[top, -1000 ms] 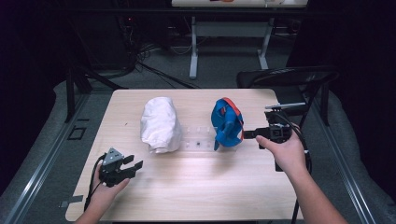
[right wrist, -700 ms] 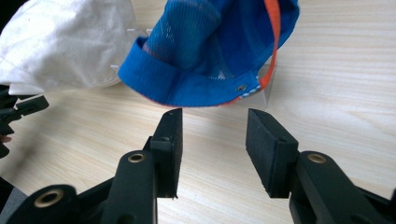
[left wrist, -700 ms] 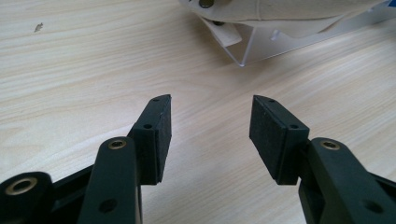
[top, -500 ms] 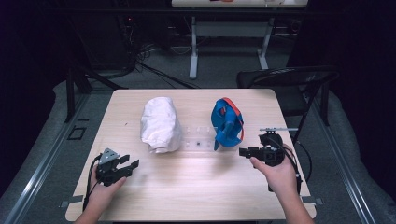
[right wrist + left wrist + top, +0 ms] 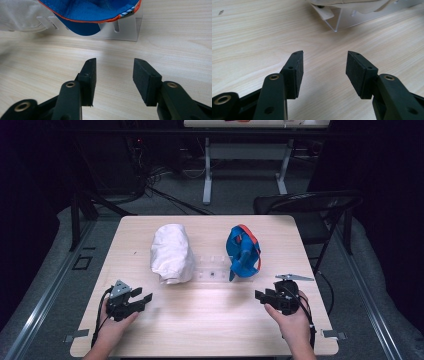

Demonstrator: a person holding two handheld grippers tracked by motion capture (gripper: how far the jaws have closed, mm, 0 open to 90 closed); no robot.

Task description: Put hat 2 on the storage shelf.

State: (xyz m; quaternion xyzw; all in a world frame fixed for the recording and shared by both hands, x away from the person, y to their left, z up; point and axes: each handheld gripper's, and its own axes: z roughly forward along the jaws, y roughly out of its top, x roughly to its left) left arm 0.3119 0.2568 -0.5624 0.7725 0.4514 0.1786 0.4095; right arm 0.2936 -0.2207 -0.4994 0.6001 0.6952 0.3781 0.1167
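1. On the left I have the left tool [image 5: 142, 300] low over the near-left part of the desk [image 5: 210, 330], held in the person's left hand [image 5: 112, 327]. In the left gripper view its jaws stand wide with bare wood between them [image 5: 323, 72].

2. Just beyond that tool, left of the desk's middle, lies a white cap [image 5: 172, 252]. In the left gripper view I see its pale edge [image 5: 352, 5] resting on a clear stand [image 5: 342, 21] at the far side.

3. That clear stand [image 5: 212, 267] runs across the middle of the desk between the two caps and carries both of them.

4. Right of the middle sits a blue cap [image 5: 242, 251] with orange trim, propped on the stand. In the right gripper view the blue cap [image 5: 87, 10] hangs over the clear stand [image 5: 125, 31] straight ahead of the right tool, near but not touching.

5. On the right I have the right tool [image 5: 260, 296] in the person's right hand [image 5: 292, 325], low over the near-right part of the desk, pointing left. Its jaws have just been opening and now stand wide, with nothing between them but desk [image 5: 113, 75].

6. Off the desk's far-right corner stands a dark chair [image 5: 310, 207].
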